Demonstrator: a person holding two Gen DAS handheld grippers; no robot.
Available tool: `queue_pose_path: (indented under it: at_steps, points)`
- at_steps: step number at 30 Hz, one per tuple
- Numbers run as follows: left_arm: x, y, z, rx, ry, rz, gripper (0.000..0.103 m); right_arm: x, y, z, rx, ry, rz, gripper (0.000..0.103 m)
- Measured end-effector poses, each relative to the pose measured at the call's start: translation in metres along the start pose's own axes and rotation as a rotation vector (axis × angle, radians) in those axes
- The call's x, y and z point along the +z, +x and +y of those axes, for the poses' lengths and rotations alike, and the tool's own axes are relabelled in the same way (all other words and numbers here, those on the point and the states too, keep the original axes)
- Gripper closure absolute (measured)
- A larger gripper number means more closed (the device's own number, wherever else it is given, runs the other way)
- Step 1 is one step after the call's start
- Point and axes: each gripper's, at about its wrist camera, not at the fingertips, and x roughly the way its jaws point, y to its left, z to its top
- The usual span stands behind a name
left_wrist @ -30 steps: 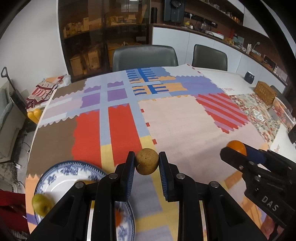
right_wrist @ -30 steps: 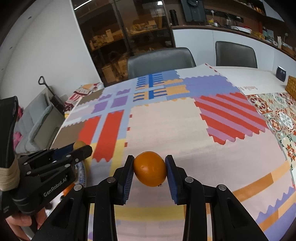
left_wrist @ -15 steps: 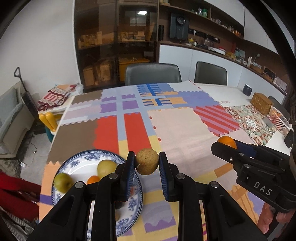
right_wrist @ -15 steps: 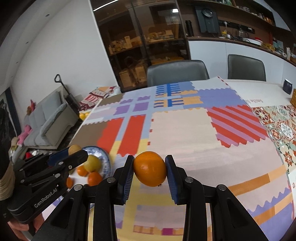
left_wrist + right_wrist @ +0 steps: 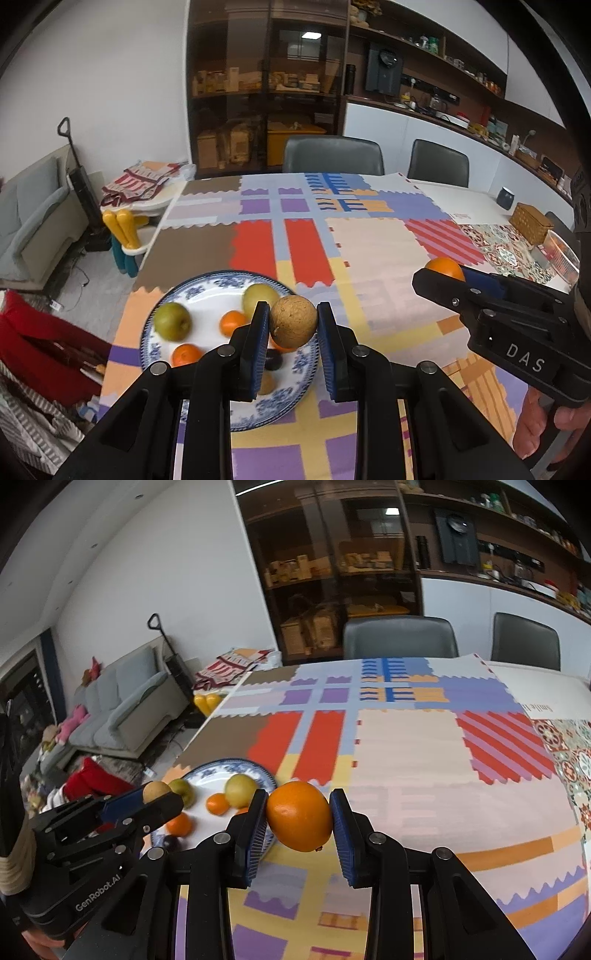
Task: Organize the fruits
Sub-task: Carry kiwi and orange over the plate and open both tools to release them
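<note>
Far left on patchwork cloth (image 5: 373,254): blue-white plate (image 5: 162,317) with green apple (image 5: 172,321), 2 small oranges, yellowish fruit (image 5: 258,296), dark bit near front rim; your left gripper (image 5: 293,325) hangs above plate's right side, clamped on brown round fruit (image 5: 293,320); further right your right gripper (image 5: 298,816) is off the plate, over cloth, squeezing big orange (image 5: 300,815).
</note>
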Motion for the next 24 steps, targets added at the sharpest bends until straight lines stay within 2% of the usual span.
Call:
queue_pose_path:
  at_steps: [11, 24]
  points:
    - [-0.012, -0.008, 0.037, 0.036, -0.038, -0.013, 0.077, -0.005, 0.014, 0.042, 0.052, -0.081, 0.030, 0.068]
    - [-0.015, 0.009, 0.073, 0.059, -0.028, 0.007, 0.077, -0.008, 0.044, 0.081, 0.089, -0.150, 0.085, 0.068]
